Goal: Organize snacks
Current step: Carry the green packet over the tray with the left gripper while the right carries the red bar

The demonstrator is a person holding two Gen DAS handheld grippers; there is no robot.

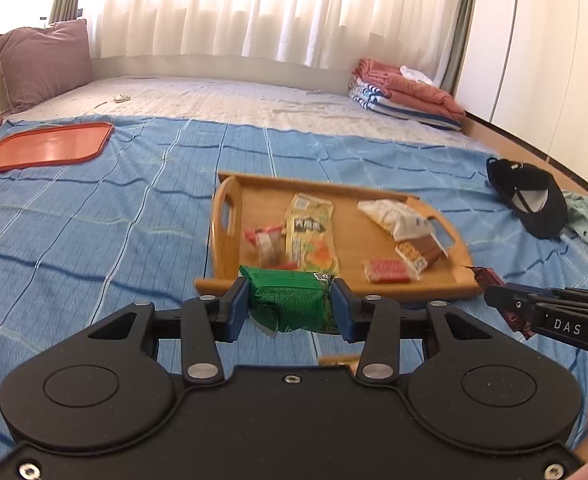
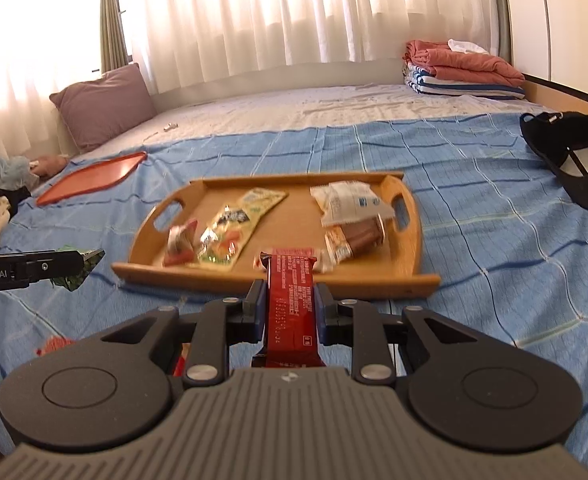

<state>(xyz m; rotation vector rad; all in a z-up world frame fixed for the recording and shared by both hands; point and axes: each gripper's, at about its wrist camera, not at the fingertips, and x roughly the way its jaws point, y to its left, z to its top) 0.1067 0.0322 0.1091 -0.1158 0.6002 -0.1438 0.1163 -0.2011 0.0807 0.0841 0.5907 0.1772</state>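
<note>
My left gripper [image 1: 290, 302] is shut on a green snack packet [image 1: 290, 300], held above the blue blanket just short of the wooden tray [image 1: 373, 284]. My right gripper [image 2: 288, 300] is shut on a dark red snack bar [image 2: 290, 300], upright between its pads, near the tray's front rim [image 2: 278, 280]. Several snacks lie in the tray: a yellow-green packet [image 1: 309, 232], a small red-ended one [image 1: 268, 244], a white packet [image 1: 397, 212], a brown one [image 1: 421, 252] and a red bar [image 1: 387, 270]. Each gripper shows at the edge of the other's view, the right [image 1: 493, 292] and the left [image 2: 82, 266].
An orange tray [image 1: 46, 146] lies on the blanket at the far left. A black cap [image 1: 533, 200] rests at the right. Folded towels [image 1: 405, 92] and a purple pillow [image 1: 44, 62] sit at the back by the curtains. Loose cloths [image 2: 2, 184] lie at the left edge.
</note>
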